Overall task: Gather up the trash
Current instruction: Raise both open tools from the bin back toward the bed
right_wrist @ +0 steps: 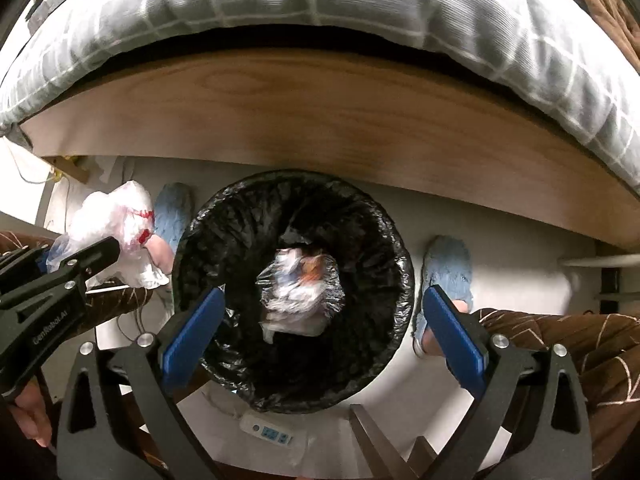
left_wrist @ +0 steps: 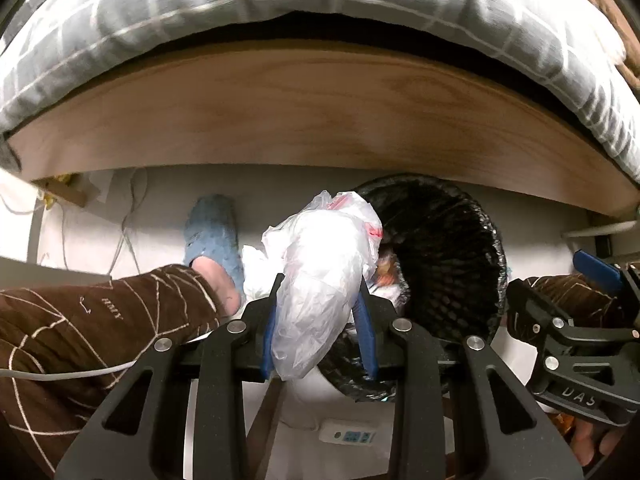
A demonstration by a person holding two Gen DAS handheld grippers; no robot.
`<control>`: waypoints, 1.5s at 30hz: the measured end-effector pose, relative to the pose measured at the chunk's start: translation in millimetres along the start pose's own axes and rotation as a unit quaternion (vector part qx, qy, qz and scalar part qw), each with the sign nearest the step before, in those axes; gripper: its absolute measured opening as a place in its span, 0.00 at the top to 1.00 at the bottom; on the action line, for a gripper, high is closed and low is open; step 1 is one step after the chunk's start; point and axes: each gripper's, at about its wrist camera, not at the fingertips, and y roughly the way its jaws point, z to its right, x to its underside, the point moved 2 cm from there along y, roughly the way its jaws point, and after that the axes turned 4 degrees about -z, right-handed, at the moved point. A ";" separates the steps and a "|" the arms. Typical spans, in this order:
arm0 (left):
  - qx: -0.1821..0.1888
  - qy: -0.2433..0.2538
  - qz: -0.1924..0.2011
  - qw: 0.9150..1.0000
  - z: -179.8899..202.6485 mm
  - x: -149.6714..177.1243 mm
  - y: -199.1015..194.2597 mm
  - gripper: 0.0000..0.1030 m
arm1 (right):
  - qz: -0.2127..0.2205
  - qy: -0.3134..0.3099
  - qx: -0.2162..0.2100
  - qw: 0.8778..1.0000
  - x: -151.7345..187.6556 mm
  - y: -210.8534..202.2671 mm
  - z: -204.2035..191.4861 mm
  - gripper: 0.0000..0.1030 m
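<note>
The bed (right_wrist: 320,128), its wooden side rail under a grey checked duvet (right_wrist: 280,4), overhangs the floor (right_wrist: 520,232) and limits room behind the bin (right_wrist: 396,280); the bin stands between the person's blue slippers (right_wrist: 448,272), likely so that both hands reach it, and its black liner already holds wrappers (right_wrist: 300,280); the left gripper (left_wrist: 320,320) has its jaws clamped on a crumpled white plastic bag (left_wrist: 324,264) beside the rim, apparently ready to drop; the right gripper (right_wrist: 324,328) hovers over the mouth, jaws spread wide, empty; cables (left_wrist: 128,220) and a small remote (right_wrist: 268,434) lie nearby.
</note>
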 end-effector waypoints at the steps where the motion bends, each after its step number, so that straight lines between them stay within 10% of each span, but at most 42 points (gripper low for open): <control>1: 0.001 0.006 0.002 1.000 1.9 -0.6 2.9 0.70 | 0.000 0.004 0.003 1.000 -1.5 -0.6 3.9 0.07; 22: 0.037 0.089 0.005 0.995 86.8 -3.1 13.4 0.67 | 0.048 0.105 0.060 0.991 13.1 -25.7 97.3 0.07; 35: 0.001 0.062 0.093 0.994 66.0 -14.2 -23.1 0.09 | 0.102 0.097 0.074 0.987 2.7 -53.3 93.3 0.07; 45: 0.005 0.056 0.164 0.985 54.4 -30.7 -76.6 0.06 | 0.187 0.089 0.071 0.976 -13.8 -104.1 90.2 0.07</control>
